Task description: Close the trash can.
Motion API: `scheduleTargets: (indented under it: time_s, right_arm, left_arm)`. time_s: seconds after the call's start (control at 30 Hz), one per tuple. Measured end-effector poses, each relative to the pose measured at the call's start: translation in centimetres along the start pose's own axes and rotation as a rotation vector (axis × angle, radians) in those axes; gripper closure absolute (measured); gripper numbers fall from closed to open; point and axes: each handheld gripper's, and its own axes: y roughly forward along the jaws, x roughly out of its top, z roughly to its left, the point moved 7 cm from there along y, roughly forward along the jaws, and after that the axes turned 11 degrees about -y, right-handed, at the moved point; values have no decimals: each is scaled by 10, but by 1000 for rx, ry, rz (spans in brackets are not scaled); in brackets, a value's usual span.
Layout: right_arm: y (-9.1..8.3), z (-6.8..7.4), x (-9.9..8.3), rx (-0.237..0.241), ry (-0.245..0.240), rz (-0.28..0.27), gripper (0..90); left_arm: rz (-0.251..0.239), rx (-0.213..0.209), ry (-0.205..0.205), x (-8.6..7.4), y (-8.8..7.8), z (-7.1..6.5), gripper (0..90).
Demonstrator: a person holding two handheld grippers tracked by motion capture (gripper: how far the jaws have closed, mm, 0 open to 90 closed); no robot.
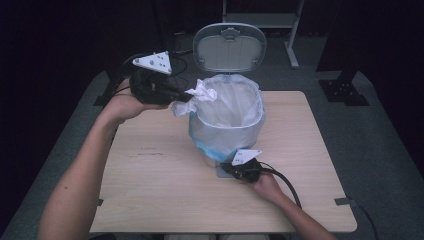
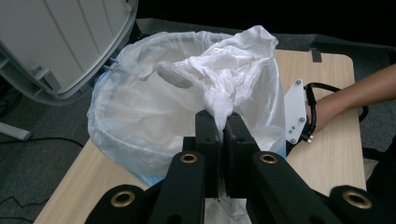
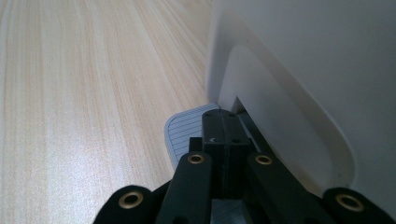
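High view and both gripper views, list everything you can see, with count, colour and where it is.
Table: one, light wood, centre.
Pedal bin: one, pale grey, on the table.
Bin lid: one, grey, raised.
Bin liner: one, clear white, lining the bin.
Pedal: one, grey, at the bin's base.
Crumpled tissue: one, white, over the bin's rim.
Left gripper: black, shut on the tissue.
Right gripper: black, shut, on the pedal.

Staged recording studio, not a home.
Black curtained walls, grey carpet [image 1: 370, 145], a lone wooden surface [image 1: 165, 175], metal stand feet [image 1: 292, 55] at the far side.
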Motion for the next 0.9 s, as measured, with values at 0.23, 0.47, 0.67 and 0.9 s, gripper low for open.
scheduleTargets:
  time_s: [0.23, 0.47, 0.67, 0.9]
  right_arm:
    - [0, 0, 0, 0, 0, 1, 900]
    - [0, 0, 0, 0, 0, 1, 900]
    - [0, 0, 0, 0, 2, 2, 900]
    - [0, 0, 0, -1, 2, 2, 900]
  left_arm:
    - [9, -5, 23, 13, 8, -2, 868]
    - [13, -12, 34, 22, 18, -5, 868]
    - [14, -14, 38, 28, 23, -3, 868]
    - [18, -15, 39, 33, 30, -1, 868]
